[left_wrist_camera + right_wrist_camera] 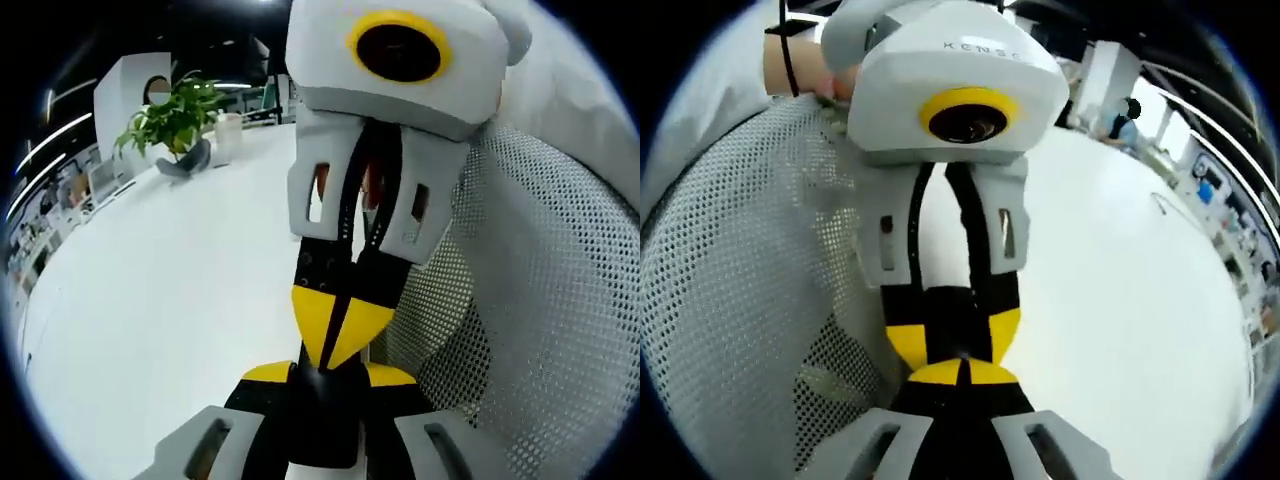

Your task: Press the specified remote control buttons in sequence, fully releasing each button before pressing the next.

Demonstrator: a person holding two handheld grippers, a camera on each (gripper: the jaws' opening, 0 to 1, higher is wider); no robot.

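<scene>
Left gripper view first. The left gripper (330, 375) rises from the bottom with its yellow tips standing apart, and a dark shape (325, 425) sits in the gap between them. It is too hidden to say whether that is the remote, or whether the jaws actually clamp it. What shows of it runs lengthwise along the jaws, pointing away from the camera. Coming down from above is the right gripper (340, 330), its yellow tips pinched together into one wedge, the point right at the far end of that dark shape, between the left tips. Behind lie a white table (170, 300), a potted plant (170, 120) with a white cup (228, 135) beside it, and a mesh chair back (530, 330).

Now the right gripper view: the right gripper (955, 375) has its jaws closed on nothing, tips meeting nose to nose with the left gripper (958, 340), whose yellow tips flank them. The chair back (730, 300) is at left and the table (1120, 300) at right.
</scene>
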